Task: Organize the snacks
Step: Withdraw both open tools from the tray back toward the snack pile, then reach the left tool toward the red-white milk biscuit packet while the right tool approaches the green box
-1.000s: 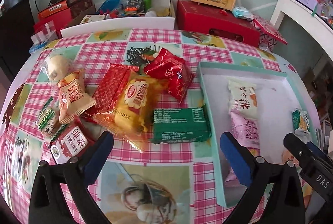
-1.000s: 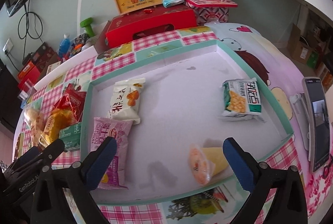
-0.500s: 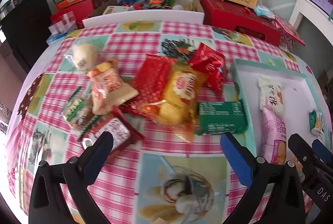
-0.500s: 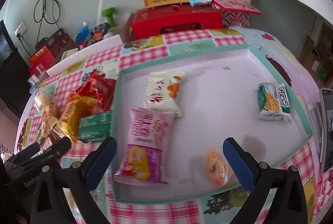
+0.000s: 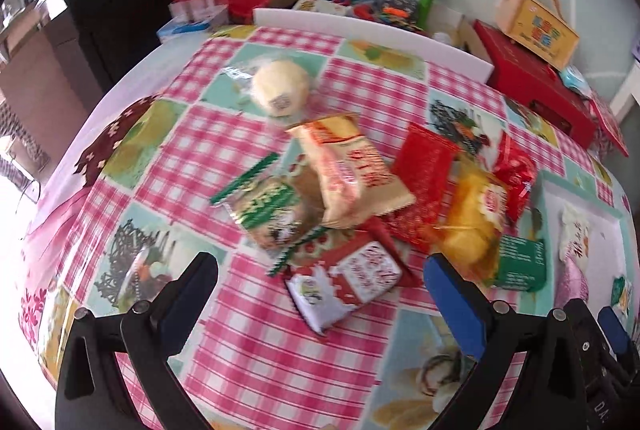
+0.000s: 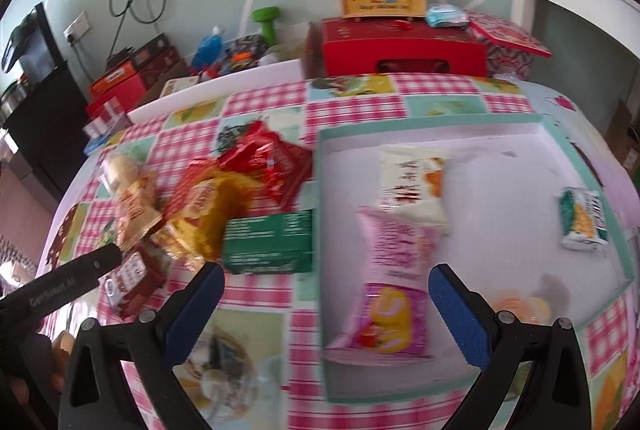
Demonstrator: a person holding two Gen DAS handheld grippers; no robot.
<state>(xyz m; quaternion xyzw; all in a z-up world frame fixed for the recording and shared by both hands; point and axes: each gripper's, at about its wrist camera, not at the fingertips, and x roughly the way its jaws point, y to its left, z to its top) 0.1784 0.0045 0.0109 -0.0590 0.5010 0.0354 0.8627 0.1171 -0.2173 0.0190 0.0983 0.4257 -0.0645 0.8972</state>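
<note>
The snacks form a loose, overlapping pile of crinkled foil and plastic packets on the checked tablecloth [image 5: 240,370], left of the teal-rimmed tray [image 6: 432,124]. Nearest that tray lies a flat rectangular green packet [image 6: 268,244], long axis running across the table toward the tray wall and just beside it. Beyond it, a puffy yellow packet [image 5: 476,218] overlaps a flat red foil packet [image 5: 424,178] and a crumpled red bag [image 5: 516,170]. Further from the tray, a cream pillow-shaped packet with red print [image 5: 352,174] lies tilted, its long axis diagonal, over a green-and-white sachet [image 5: 268,214] with serrated ends. A small red-and-white packet [image 5: 348,282] sits at the near edge of the pile, and a round pale bun in clear wrap [image 5: 280,90] lies apart on the far side. Inside the tray, a pink packet [image 6: 384,282] lies lengthwise toward the near wall, a white packet [image 6: 412,186] touches its far end, a small green-and-white packet [image 6: 582,218] rests near the right wall, and a blurred orange item [image 6: 520,306] is near the front corner. The left gripper [image 5: 320,294] hovers above the red-and-white packet, jaws spread wide and empty. The right gripper [image 6: 326,298] hovers over the tray's left wall, jaws likewise wide and empty.
</note>
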